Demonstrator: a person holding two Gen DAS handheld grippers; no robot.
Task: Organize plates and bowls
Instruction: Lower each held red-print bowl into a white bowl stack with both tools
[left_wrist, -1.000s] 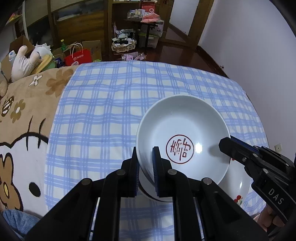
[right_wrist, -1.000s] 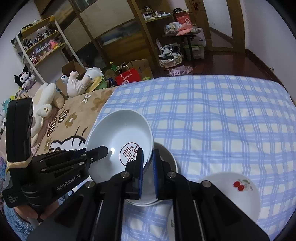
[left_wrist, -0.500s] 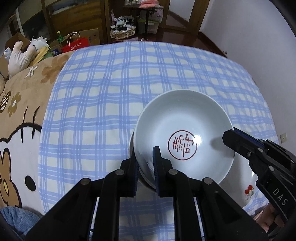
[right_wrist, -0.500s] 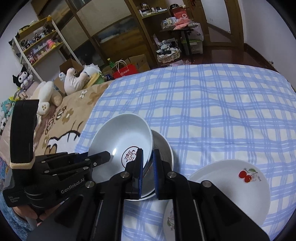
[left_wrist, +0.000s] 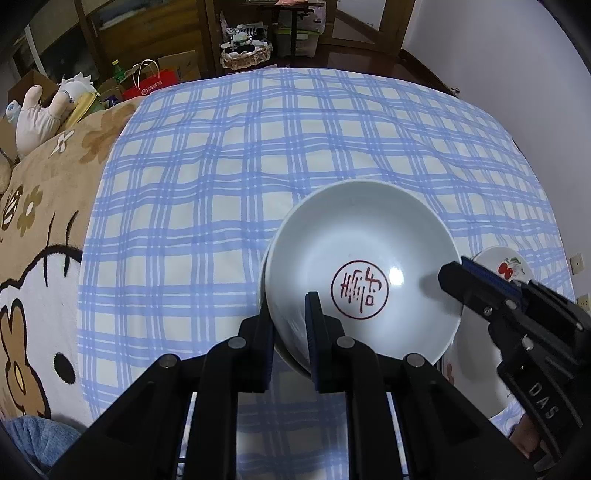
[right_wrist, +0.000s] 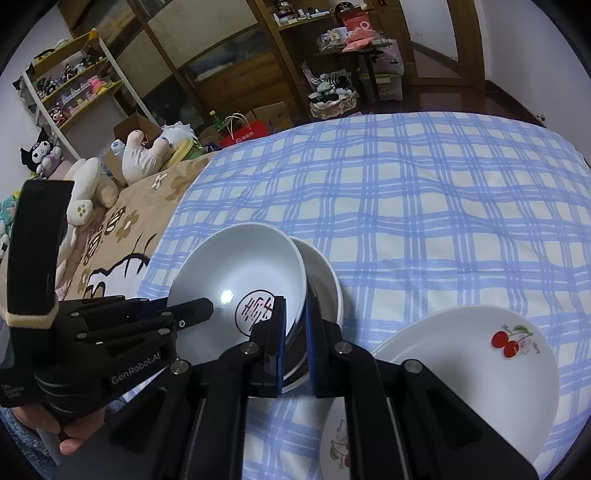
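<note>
A white bowl with a red seal mark (left_wrist: 369, 258) (right_wrist: 240, 273) is held just above a second white bowl (right_wrist: 325, 273) on the blue plaid cloth. My left gripper (left_wrist: 290, 310) is shut on the near left rim of the seal bowl. My right gripper (right_wrist: 295, 314) is shut on its opposite rim and shows in the left wrist view (left_wrist: 458, 273). The left gripper shows in the right wrist view (right_wrist: 199, 306). A white plate with cherries (right_wrist: 480, 354) (left_wrist: 513, 266) lies to the right, over another decorated plate (right_wrist: 340, 443).
The blue plaid cloth (left_wrist: 258, 166) covers the bed, with a brown cartoon blanket (left_wrist: 33, 229) to the left. Plush toys (right_wrist: 147, 155) lie at the bed's far left edge. Shelves and boxes stand beyond.
The seal bowl, held by both grippers, has moved down and sits closer over the second bowl. The cherry plates now appear nearer.
</note>
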